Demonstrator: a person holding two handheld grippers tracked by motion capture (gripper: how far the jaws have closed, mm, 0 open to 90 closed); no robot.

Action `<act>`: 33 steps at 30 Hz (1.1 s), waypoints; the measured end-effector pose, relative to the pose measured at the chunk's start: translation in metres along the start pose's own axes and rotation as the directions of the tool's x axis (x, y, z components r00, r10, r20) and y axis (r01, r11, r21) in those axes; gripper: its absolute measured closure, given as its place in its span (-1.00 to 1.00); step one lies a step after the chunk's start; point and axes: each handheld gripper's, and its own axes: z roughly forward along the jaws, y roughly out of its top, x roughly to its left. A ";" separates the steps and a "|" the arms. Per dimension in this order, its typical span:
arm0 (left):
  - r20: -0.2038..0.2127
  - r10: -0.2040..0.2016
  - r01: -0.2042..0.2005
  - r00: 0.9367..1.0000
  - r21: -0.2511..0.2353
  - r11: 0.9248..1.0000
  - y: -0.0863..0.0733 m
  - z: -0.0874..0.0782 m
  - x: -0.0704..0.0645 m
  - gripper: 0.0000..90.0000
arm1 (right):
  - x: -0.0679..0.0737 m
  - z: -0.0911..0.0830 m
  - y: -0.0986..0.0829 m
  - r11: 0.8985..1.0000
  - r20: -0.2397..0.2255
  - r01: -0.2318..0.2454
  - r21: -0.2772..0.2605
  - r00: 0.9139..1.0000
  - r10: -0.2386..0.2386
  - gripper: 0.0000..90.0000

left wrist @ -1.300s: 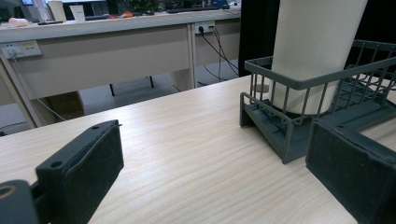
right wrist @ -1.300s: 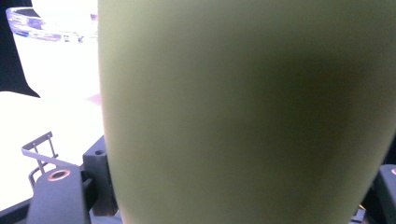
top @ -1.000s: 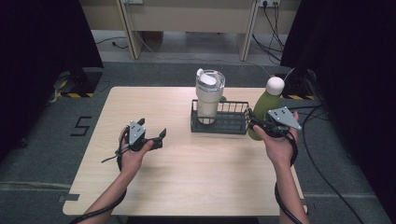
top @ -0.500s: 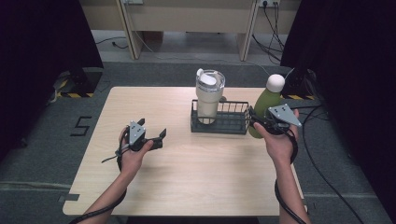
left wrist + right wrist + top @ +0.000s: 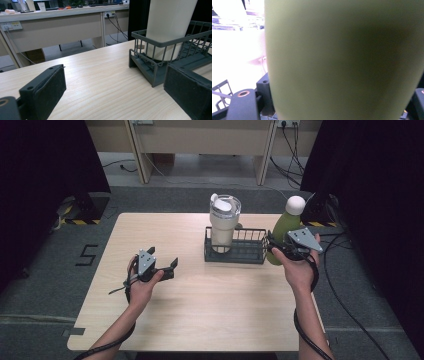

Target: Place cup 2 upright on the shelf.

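A green bottle [image 5: 284,229] with a white cap stands just right of a dark wire basket [image 5: 250,254] at the table's back right. My right gripper [image 5: 274,248] is shut on the bottle's lower body. In the right gripper view the bottle [image 5: 342,60] sits between the two jaws, very close to the camera. A white tumbler [image 5: 224,222] with a clear lid stands in the basket's left end. My left gripper [image 5: 163,258] rests open near the table's left middle with nothing in it. Its view shows the basket [image 5: 155,75] and the tumbler [image 5: 170,27] ahead to the right.
The wooden table [image 5: 210,310] has bare surface in front of both hands. The right half of the basket holds nothing. Desks and cables lie on the floor beyond the far edge.
The green bottle and my right gripper have shifted slightly up and to the right. The left gripper has stayed where it was.
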 end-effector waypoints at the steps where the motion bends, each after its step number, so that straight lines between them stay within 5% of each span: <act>1: 0.000 0.000 0.000 1.000 0.000 1.000 0.000 0.000 0.000 -0.92 | 0.000 0.000 0.000 1.000 0.000 0.001 0.000 1.000 -0.001 -0.54; 33: -0.003 0.001 -0.001 1.000 -0.003 1.000 0.000 0.000 0.002 -0.93 | 0.008 0.034 0.026 1.000 -0.007 -0.005 -0.015 1.000 0.005 -0.54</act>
